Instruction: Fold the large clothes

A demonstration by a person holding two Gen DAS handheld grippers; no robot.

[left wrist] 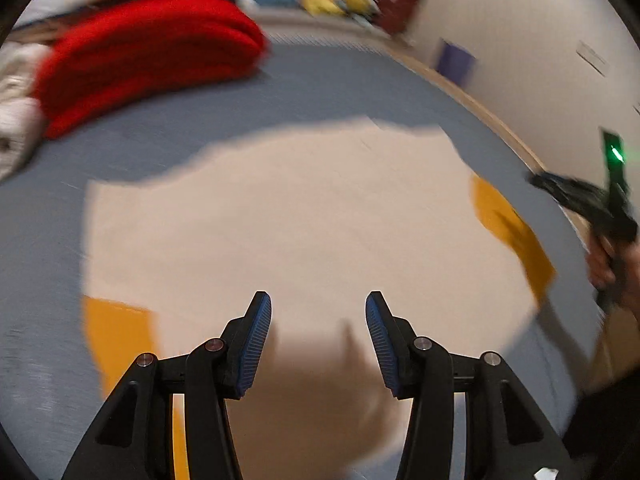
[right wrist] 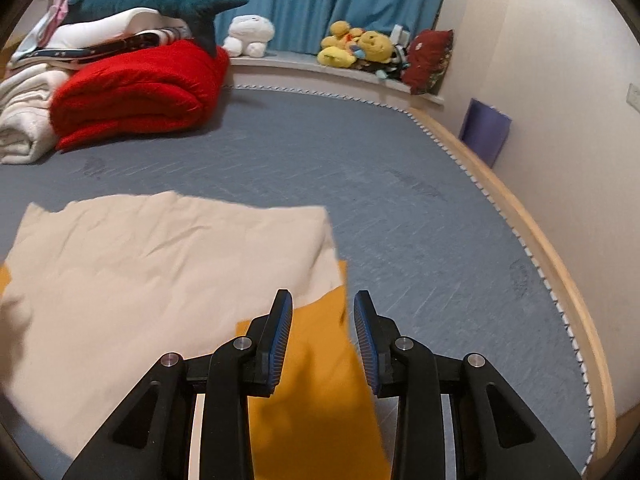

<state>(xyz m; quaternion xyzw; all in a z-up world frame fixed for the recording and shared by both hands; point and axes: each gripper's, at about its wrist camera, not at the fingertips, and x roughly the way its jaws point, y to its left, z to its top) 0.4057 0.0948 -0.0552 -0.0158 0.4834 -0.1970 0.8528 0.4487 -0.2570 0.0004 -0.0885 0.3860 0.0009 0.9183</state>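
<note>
A cream garment (left wrist: pixel 304 216) with orange sleeves lies flat on the grey bed (left wrist: pixel 360 84). In the left wrist view one orange sleeve (left wrist: pixel 116 336) shows at the lower left and the other orange sleeve (left wrist: pixel 516 236) at the right. My left gripper (left wrist: pixel 318 312) is open and empty above the garment's near edge. My right gripper (right wrist: pixel 322 312) is open and empty above the orange sleeve (right wrist: pixel 320 380) at the garment's (right wrist: pixel 160 276) right corner. The right gripper also shows at the right edge of the left wrist view (left wrist: pixel 592 200), held in a hand.
A folded red blanket (right wrist: pixel 136 92) and white blankets (right wrist: pixel 24 120) are piled at the bed's (right wrist: pixel 400 208) far left, with a shark plush (right wrist: pixel 160 2) on top. Soft toys (right wrist: pixel 360 46) sit on the window ledge. A wooden bed frame (right wrist: pixel 560 248) and a wall border the right side.
</note>
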